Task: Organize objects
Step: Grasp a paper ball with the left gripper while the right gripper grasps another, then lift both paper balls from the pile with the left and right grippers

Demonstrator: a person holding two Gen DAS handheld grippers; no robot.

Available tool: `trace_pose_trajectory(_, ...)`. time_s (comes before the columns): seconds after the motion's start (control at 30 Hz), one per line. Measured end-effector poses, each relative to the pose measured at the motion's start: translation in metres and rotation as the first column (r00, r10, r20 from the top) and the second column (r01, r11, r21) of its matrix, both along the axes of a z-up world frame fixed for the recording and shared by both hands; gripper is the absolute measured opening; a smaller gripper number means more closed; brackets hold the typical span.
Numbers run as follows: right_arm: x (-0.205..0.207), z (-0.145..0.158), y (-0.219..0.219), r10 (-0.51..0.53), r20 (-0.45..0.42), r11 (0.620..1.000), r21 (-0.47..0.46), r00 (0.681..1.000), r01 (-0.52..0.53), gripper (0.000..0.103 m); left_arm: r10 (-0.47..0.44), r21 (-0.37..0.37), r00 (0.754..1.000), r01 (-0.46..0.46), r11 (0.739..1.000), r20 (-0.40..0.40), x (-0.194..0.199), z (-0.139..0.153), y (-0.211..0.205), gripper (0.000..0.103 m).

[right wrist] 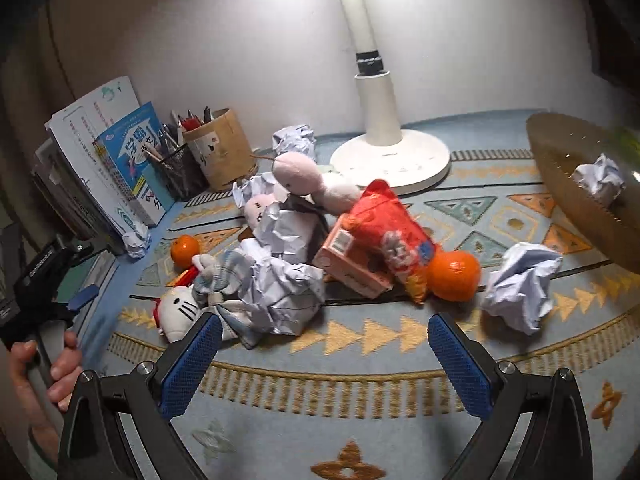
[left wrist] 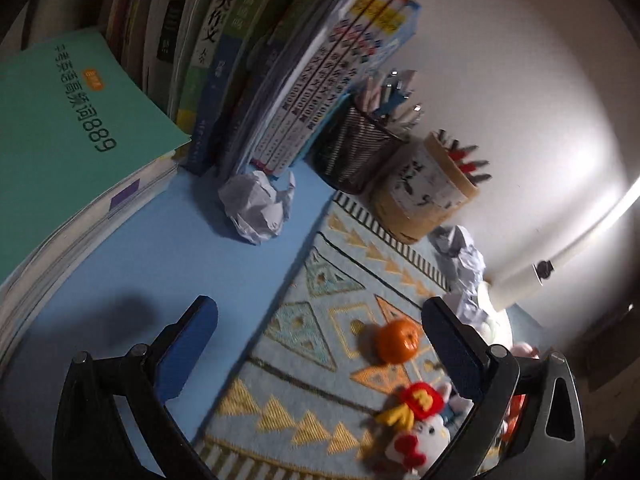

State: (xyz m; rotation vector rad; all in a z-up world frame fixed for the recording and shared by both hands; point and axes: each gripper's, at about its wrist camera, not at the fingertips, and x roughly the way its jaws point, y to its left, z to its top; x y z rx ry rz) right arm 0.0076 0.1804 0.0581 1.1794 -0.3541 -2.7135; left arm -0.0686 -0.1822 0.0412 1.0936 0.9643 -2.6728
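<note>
The left gripper (left wrist: 320, 332) hangs above the desk with its blue pads spread wide and nothing between them. Just past its right pad lies a small orange (left wrist: 397, 340) on the patterned mat (left wrist: 320, 280), and nearer the camera a white plush cat (left wrist: 420, 436) with a red bow. Farther off, a crumpled paper ball (left wrist: 258, 208) sits on the blue desk (left wrist: 160, 248) near a row of books (left wrist: 280, 80), a mesh pen cup (left wrist: 356, 152) and a tan pencil holder (left wrist: 424, 192).

The right gripper (right wrist: 325, 340) is also spread apart and empty. Ahead of it lies a heap: crumpled paper (right wrist: 280, 292), a red snack bag (right wrist: 388, 236), a pink box (right wrist: 352, 264) and a larger orange (right wrist: 454, 276). Another paper ball (right wrist: 524, 292) lies just to the right. A white lamp base (right wrist: 390, 156) stands behind, and a basket (right wrist: 560, 168) at the right holds one paper ball (right wrist: 599, 178).
</note>
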Motion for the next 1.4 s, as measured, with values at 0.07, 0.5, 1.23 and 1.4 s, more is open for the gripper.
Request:
trace_pose_trajectory(0.07, -0.016, -0.010, -0.009, 0.015, 0.044, 0.999, -0.040, 0.999, -0.013, 0.101, 0.048, -0.001, 0.998, -0.048, 0.999, 0.030, -0.022, -0.011, -0.011, 0.102)
trace_pose_trajectory(0.5, -0.042, -0.031, -0.028, 0.050, 0.053, 0.999, -0.018, 0.997, -0.050, 0.095, 0.148, -0.087, 0.989, -0.146, 0.986, 0.027, -0.055, -0.032, -0.022, 0.045)
trace_pose_trajectory(1.23, 0.052, 0.003, 0.033, 0.022, -0.117, 0.995, 0.095, 0.993, -0.011, 0.053, -0.484, -0.169, 0.863, 0.461, 0.871, -0.143, 0.116, 0.002, 0.200, 0.043)
trace_pose_trajectory(1.4, 0.048, -0.023, 0.049, -0.024, -0.042, 0.996, 0.082, 0.999, 0.027, 0.053, -0.535, -0.205, 0.836, 0.506, 0.838, -0.120, 0.116, -0.015, 0.231, 0.043)
